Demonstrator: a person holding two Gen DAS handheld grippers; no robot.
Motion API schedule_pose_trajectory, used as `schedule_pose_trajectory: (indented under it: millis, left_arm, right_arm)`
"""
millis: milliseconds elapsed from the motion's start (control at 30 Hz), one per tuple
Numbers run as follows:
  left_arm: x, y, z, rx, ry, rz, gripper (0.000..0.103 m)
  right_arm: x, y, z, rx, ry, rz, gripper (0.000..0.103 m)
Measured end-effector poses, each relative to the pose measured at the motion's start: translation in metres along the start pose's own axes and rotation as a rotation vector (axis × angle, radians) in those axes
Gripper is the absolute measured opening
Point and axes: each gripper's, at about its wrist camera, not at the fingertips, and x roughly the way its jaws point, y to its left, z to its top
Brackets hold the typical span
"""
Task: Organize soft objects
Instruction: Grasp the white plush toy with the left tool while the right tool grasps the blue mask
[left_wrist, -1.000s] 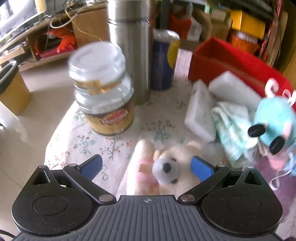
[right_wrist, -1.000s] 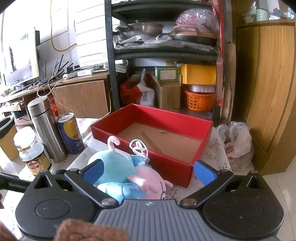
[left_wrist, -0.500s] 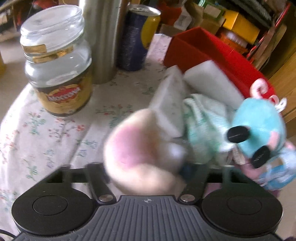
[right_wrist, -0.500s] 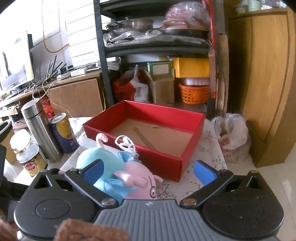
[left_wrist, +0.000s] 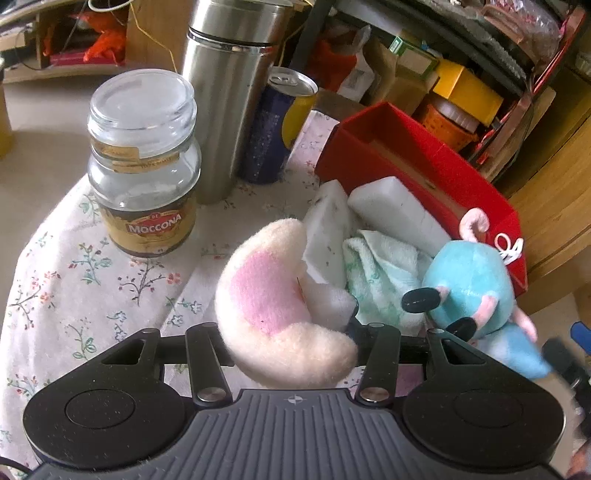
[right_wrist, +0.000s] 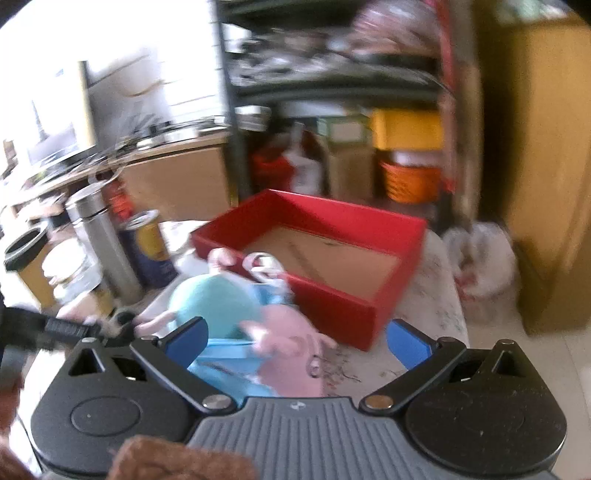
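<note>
My left claw (left_wrist: 291, 332) had just been closing, and its jaws were clamped on the cream and pink plush toy (left_wrist: 273, 299), which bulged up between them and hid the pads. The toy hung over the flowered cloth of the desk (left_wrist: 85, 280), just in front of two white sponge blocks (left_wrist: 395, 210) and a pale green towel (left_wrist: 380, 269). A blue plush toy (left_wrist: 469, 280) lay to the right of the towel, against the near wall of the red box (left_wrist: 417, 147). Behind on the left stood a glass coffee jar (left_wrist: 144, 166), a steel flask (left_wrist: 232, 92) and a blue and yellow can (left_wrist: 280, 125), close together. My right claw (right_wrist: 295, 339) stood wide with nothing gripped, its blue pads either side of the blue plush toy (right_wrist: 214, 306) and a pink plush (right_wrist: 291, 339) beside it. The red box (right_wrist: 332, 302) sat open, bare brown floor showing
</note>
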Motion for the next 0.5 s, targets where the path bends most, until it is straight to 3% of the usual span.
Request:
schedule_pose_trajectory:
  millis: [267, 367, 500]
  left_arm:
    - [-0.004, 0.001, 0.003, -0.001, 0.001, -0.035, 0.052]
    - [-0.006, 0.003, 0.002, 0.000, 0.004, -0.042, 0.052]
    - [-0.007, 0.004, 0.001, -0.001, 0.010, -0.048, 0.052]
  right_arm:
    - [-0.011, 0.035, -0.022, -0.306, -0.073, 0.083, 0.077]
    - [-0.005, 0.047, -0.029, -0.385, -0.032, 0.136, 0.068]
    - [0.011, 0.063, -0.037, -0.393, 0.064, 0.241, 0.046]
